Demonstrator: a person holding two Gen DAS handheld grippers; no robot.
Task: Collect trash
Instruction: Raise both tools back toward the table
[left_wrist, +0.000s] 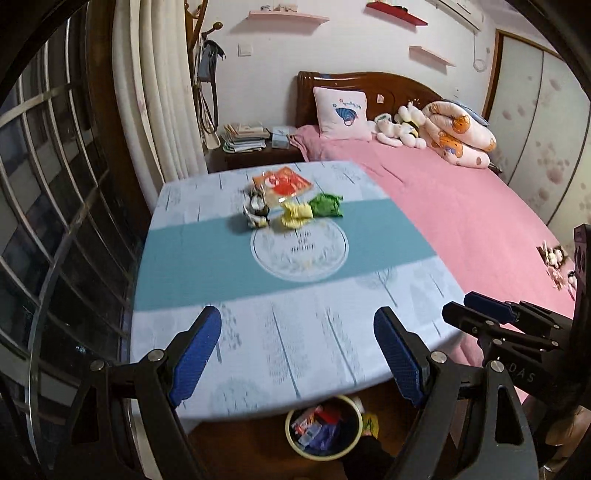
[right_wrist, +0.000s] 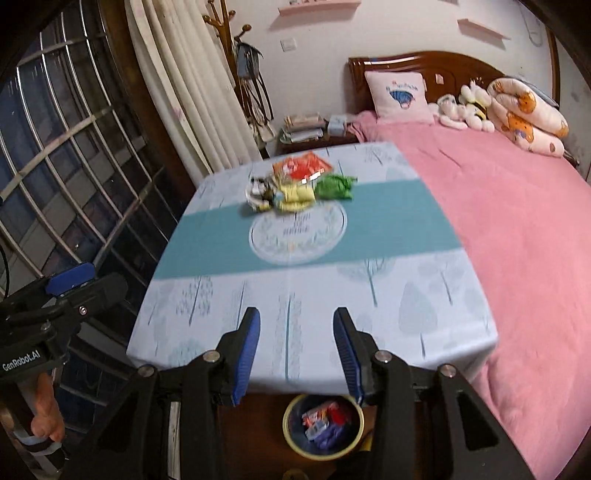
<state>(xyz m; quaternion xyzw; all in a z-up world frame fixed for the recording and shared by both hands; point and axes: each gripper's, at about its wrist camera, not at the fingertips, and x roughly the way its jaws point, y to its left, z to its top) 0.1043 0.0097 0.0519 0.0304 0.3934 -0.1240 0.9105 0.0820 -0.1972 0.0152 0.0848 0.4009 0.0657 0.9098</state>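
A small heap of trash lies on the far half of the table (left_wrist: 295, 343): a red-orange wrapper (left_wrist: 282, 182), a crumpled dark-and-white packet (left_wrist: 255, 211), a yellow wad (left_wrist: 295, 214) and a green wad (left_wrist: 327, 205). The same heap shows in the right wrist view, with the green wad (right_wrist: 334, 187) at its right. A yellow-rimmed bin (left_wrist: 323, 428) (right_wrist: 323, 424) holding several wrappers stands on the floor below the table's near edge. My left gripper (left_wrist: 297, 354) hangs open and empty over the near edge. My right gripper (right_wrist: 295, 356) stands part open, nothing between its fingers.
A bed with a pink cover (left_wrist: 461, 221) runs along the table's right side, with pillows and soft toys at its head. A barred window (left_wrist: 55, 221) and pale curtains are to the left. A nightstand with stacked books (left_wrist: 245, 142) stands behind the table.
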